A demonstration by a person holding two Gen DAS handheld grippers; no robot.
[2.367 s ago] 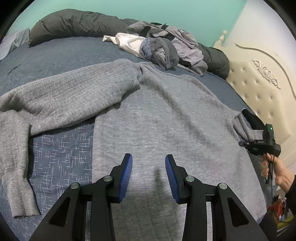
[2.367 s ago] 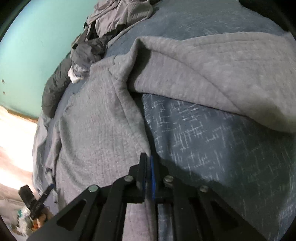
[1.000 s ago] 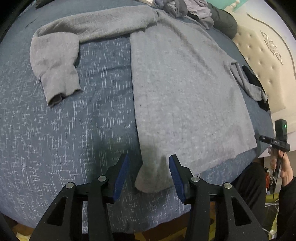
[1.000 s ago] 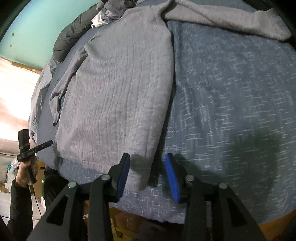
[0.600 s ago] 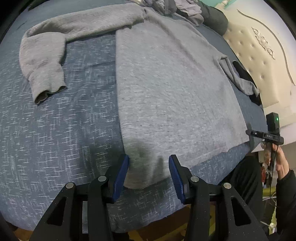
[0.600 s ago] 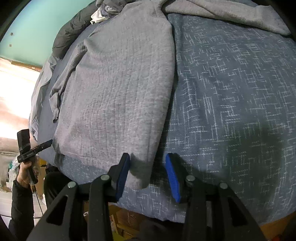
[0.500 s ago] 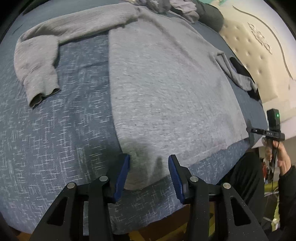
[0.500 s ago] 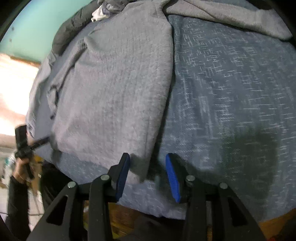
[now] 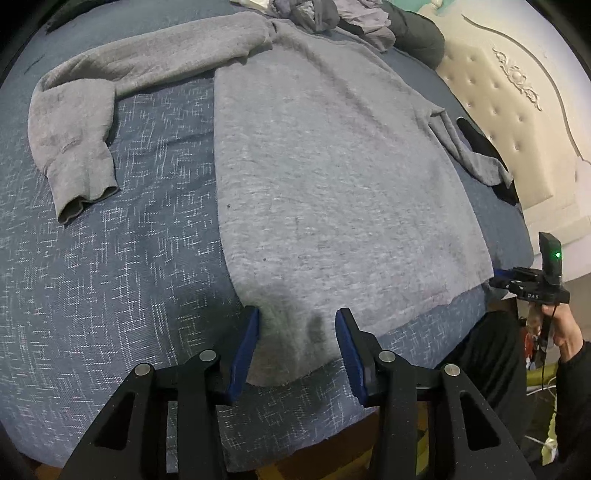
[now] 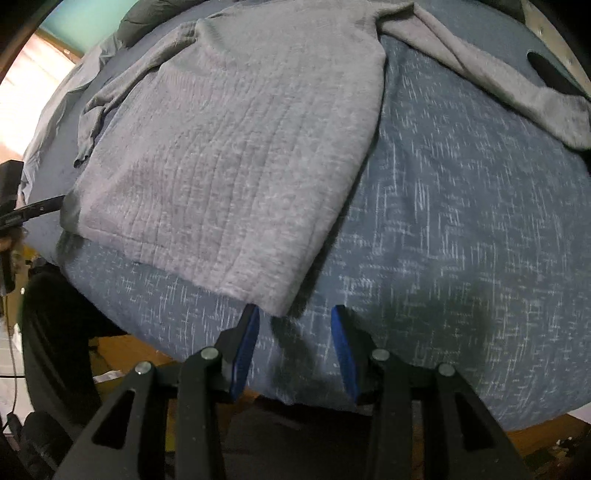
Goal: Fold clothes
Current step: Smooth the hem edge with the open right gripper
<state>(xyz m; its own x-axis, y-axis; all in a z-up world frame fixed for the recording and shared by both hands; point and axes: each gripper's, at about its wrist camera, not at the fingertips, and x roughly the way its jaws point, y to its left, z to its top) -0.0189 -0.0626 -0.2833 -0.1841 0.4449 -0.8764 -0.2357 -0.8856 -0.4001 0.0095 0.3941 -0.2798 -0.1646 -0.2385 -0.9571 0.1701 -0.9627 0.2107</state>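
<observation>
A grey sweater (image 9: 332, 177) lies flat on a bed (image 9: 122, 280) covered with a blue flecked bedspread, hem toward the near edge of the bed. One sleeve (image 9: 96, 107) extends sideways and bends back toward the hem, its cuff lying on bare bedspread well apart from the body panel. The other sleeve (image 9: 469, 147) lies along the opposite side edge, near a cream padded headboard (image 9: 517, 122). A pile of clothes (image 9: 332, 14) sits beyond the collar.

The left gripper (image 9: 297, 347) is released, jaws spread wide on either side of one hem corner, which lies between the blue pads without being clamped. The right gripper (image 10: 293, 343) is also released; the hem corner (image 10: 277, 299) in the right wrist view ends just ahead of its fingertips, not between them.

Bare bedspread lies open beside each long side edge of the sweater. The hem runs close to the bed's near edge.
</observation>
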